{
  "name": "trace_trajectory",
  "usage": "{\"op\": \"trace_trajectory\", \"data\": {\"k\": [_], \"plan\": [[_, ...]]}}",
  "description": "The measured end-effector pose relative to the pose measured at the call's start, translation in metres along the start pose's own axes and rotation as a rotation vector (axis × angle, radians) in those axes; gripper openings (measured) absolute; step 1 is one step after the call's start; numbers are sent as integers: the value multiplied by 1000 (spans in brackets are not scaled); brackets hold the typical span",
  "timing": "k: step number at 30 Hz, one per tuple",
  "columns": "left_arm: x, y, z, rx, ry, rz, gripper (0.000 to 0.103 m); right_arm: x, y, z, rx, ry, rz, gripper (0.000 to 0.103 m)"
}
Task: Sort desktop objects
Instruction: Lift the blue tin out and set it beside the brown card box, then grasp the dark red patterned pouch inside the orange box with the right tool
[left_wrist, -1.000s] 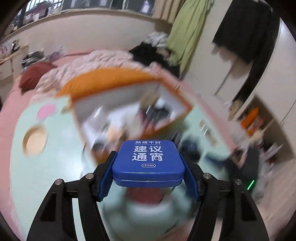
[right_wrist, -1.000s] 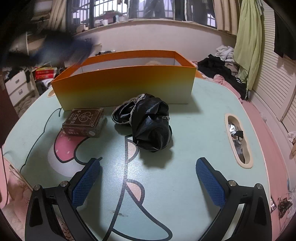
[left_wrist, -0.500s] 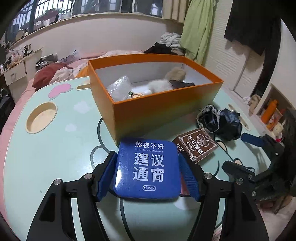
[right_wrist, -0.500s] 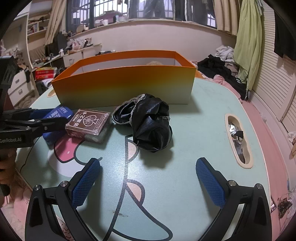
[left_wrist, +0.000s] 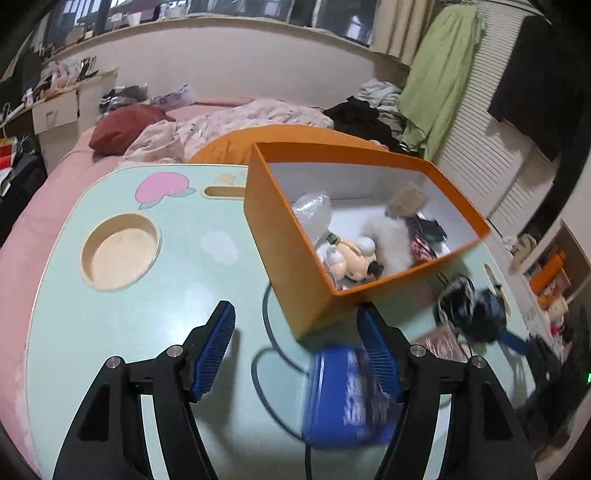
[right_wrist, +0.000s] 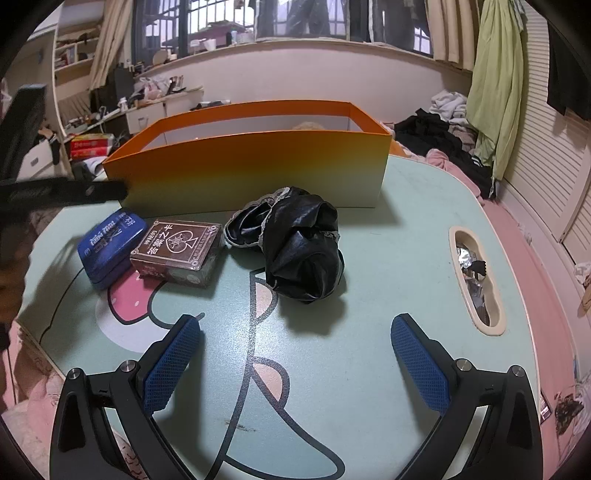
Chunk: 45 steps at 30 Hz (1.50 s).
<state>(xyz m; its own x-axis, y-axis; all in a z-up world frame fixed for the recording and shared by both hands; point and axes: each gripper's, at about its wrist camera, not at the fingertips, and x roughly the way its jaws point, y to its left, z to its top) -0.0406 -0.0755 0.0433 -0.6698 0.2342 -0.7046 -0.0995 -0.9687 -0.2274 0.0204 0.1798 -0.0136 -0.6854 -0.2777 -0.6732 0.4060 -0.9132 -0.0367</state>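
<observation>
A blue tin (left_wrist: 340, 398) lies on the mint table beside a brown card box (right_wrist: 177, 251), close to the orange box (left_wrist: 280, 258). In the right wrist view the same tin (right_wrist: 110, 243) rests flat, free of any finger. My left gripper (left_wrist: 295, 312) stands open above the table with nothing between its pads; the tin sits low behind its right finger. A crumpled black cloth (right_wrist: 303, 243) lies in front of the orange box (right_wrist: 251, 173). My right gripper (right_wrist: 295, 321) is open and empty, short of the cloth.
The orange box holds a plush toy (left_wrist: 354, 262), a clear bag and other items. The table (right_wrist: 369, 258) has a round cup recess (left_wrist: 120, 254) and a side slot (right_wrist: 476, 277) holding foil scraps. A bed with clothes lies beyond.
The left gripper has let go of the blue tin, which now lies on the table next to the card box, and has swung left of it. The right gripper has not moved.
</observation>
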Motion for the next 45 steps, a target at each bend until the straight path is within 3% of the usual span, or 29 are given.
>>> {"op": "trace_trajectory", "data": {"k": [2,4,11,15,19,20,24,28,30,33,37,45], "plan": [[-1,-1,3,6,-14,13,69,0,1,0,0,0,0,103],[-7,-5,-1,22,-15,-24,69,0,1,0,0,0,-1,103],[-49,-24,-38,156,-46,-58,72,0,0,-1,0,0,0,103],[-56,-34,-71,218,-4,-20,77,0,0,-1,1,-1,0,103],[-42,-42,-95,203,25,-32,77,-1,-1,-1,1,0,-1,103],[-39,-45,-97,215,8,-20,82,-1,0,-1,2,-2,1,103],[-30,-63,-101,279,-36,69,84,-12,-7,9,35,-23,70,100],[-21,-62,-97,241,-62,97,103,-35,-7,61,65,-80,176,87],[-20,-60,-98,222,-112,109,103,-31,-3,103,67,-38,252,59],[-21,-58,-100,221,-126,108,103,3,0,153,107,99,303,28],[-22,-56,-100,223,-128,105,103,62,3,184,171,298,311,27],[-21,-55,-101,224,-129,104,103,107,17,182,116,426,198,31]]}}
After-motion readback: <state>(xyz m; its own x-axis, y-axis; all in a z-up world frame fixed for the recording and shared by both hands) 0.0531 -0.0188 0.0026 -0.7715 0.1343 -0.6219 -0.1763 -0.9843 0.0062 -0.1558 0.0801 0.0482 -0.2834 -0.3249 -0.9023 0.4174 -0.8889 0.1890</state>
